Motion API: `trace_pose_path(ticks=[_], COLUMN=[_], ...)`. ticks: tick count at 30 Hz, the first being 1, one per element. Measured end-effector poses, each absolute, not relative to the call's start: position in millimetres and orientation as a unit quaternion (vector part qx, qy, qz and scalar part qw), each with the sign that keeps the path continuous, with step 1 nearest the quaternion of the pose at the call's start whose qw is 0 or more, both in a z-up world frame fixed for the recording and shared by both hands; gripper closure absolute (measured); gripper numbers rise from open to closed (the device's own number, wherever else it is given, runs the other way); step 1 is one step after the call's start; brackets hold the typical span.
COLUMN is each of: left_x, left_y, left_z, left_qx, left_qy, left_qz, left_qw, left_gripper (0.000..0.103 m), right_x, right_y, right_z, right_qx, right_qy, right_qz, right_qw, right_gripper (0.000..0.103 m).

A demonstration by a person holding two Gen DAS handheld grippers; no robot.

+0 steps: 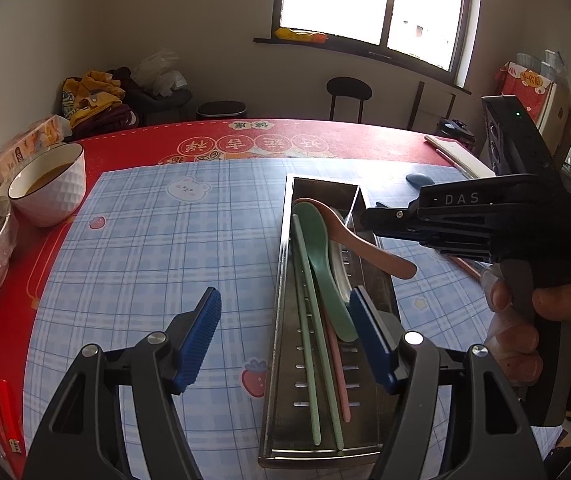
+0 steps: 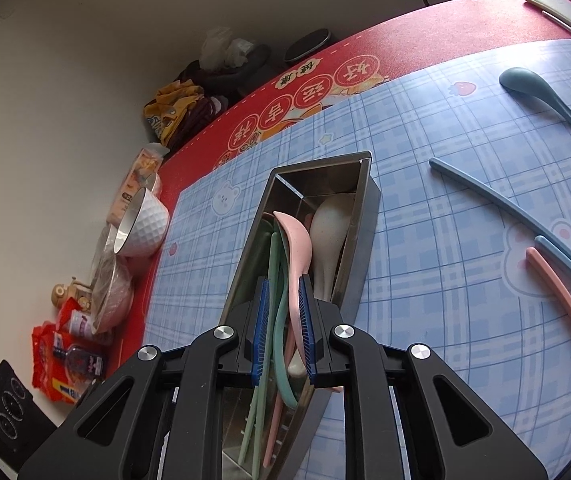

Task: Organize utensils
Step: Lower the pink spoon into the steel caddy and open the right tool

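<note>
The table (image 1: 325, 136) carries a red cloth with a blue plaid mat (image 1: 157, 248) over it. A long steel tray (image 1: 281, 320) lies on the mat, running away from both cameras. In the tray lie two green chopsticks (image 1: 309, 340), a pink chopstick (image 1: 339, 364), a green spoon (image 1: 317, 248) and a white spoon (image 2: 331, 232). The right gripper (image 2: 283, 332), held by a hand (image 1: 525, 312), reaches over the tray with its pads pinched on the handle of a pink spoon (image 2: 295, 248), whose bowl hangs tilted above the other utensils in the tray. The left gripper (image 1: 285, 336) hovers at the tray's near end with its jaws wide and nothing between them; one pad is over the mat, the other over the tray. A white bowl (image 1: 49, 184) sits at the left edge. On the mat to the right of the tray lie a blue spoon (image 2: 541, 94), two blue chopsticks (image 2: 497, 200) and another pink chopstick (image 2: 565, 304).
</note>
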State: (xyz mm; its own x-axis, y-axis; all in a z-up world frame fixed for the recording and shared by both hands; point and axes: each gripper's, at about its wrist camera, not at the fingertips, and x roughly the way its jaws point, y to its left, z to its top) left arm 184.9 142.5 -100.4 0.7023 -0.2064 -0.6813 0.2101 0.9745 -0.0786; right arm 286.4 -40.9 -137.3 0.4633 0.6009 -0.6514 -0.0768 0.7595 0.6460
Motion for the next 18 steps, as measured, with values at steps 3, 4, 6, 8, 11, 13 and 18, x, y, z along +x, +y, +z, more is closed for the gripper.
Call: trace_pose_path(ticks=[3,4,6,8,11,13,18], left_x=[184.1,183.7,182.6,181.0,178.0,176.4,173.7], left_y=[139.9,138.8,136.7,135.0,133.4,134.1,132.7], left_z=[-98.1,-97.5,-96.2,-94.6,-92.0,-91.0,-90.3], left_qx=[0.004,0.005,0.007,0.008,0.009,0.007,0.008], left_qy=[0.368,0.368,0.368,0.368,0.366,0.366,0.368], left_qz=[-0.112,-0.111,-0.108,-0.105,-0.101,-0.099,-0.096], left_qw=[0.923,0.923,0.923,0.924,0.925,0.925,0.925], left_gripper=[0.038,0.038,0.038,0.038,0.038,0.038,0.038], right_x=[281.8,280.3,277.4,274.6,271.6,268.6,259.4], right_y=[-45.5,-46.9,-50.3,-54.3,-60.5,-63.9,-66.3], right_z=[-132.8,-131.2,-128.4,-126.5,-127.9,-132.2,-143.8], right_qx=[0.277,0.277,0.276,0.277,0.277,0.282,0.293], right_qy=[0.469,0.468,0.464,0.461,0.462,0.466,0.479], right_qz=[0.214,0.216,0.216,0.215,0.21,0.207,0.211], right_qw=[0.811,0.811,0.813,0.815,0.816,0.813,0.8], right_gripper=[0.087,0.087,0.087,0.087,0.087,0.087,0.087])
